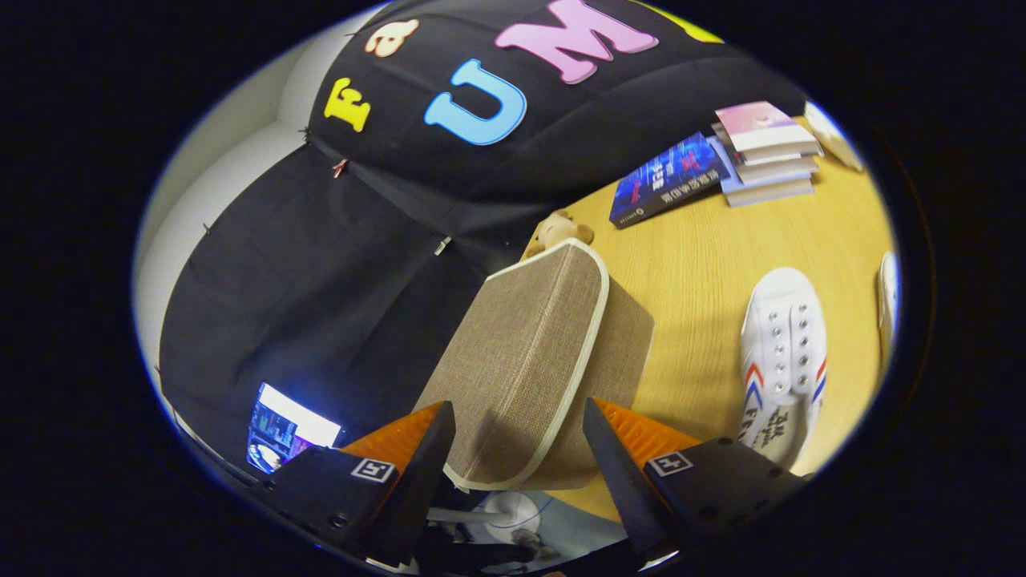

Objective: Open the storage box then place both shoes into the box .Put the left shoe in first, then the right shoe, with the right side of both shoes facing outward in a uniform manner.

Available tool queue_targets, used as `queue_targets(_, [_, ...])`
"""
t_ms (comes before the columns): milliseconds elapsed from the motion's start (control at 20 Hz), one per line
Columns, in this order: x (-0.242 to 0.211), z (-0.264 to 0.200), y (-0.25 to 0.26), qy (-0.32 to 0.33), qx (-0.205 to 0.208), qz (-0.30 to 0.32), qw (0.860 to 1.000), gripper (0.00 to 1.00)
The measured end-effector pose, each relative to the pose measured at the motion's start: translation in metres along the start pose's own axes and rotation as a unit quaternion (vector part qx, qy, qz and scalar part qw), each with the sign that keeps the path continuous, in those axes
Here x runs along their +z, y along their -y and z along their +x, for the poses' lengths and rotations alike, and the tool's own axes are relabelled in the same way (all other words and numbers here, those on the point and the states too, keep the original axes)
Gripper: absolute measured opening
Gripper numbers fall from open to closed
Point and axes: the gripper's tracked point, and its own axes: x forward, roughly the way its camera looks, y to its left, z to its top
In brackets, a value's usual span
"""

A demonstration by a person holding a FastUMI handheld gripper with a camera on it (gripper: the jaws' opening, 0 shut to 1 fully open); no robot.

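The box stands at the tabletop edge, its lid lying directly between and just ahead of the gripper jaws, which are held wide, gripping nothing. A white shoe lies beside it.

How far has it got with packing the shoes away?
Nothing looks packed yet. The tongs stand open on either side of the beige woven-fabric storage box, its lid apparently closed. The white canvas shoe with red and blue stripes lies on the wooden table; both shoes remain.
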Motion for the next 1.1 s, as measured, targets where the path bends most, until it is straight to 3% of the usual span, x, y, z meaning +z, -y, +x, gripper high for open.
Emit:
queue_targets(600, [-0.026,0.035,-0.003,-0.056,0.104,0.128,0.985,0.97])
queue_targets(1100, [0.000,-0.008,-0.037,-0.050,0.157,0.208,0.964,0.96])
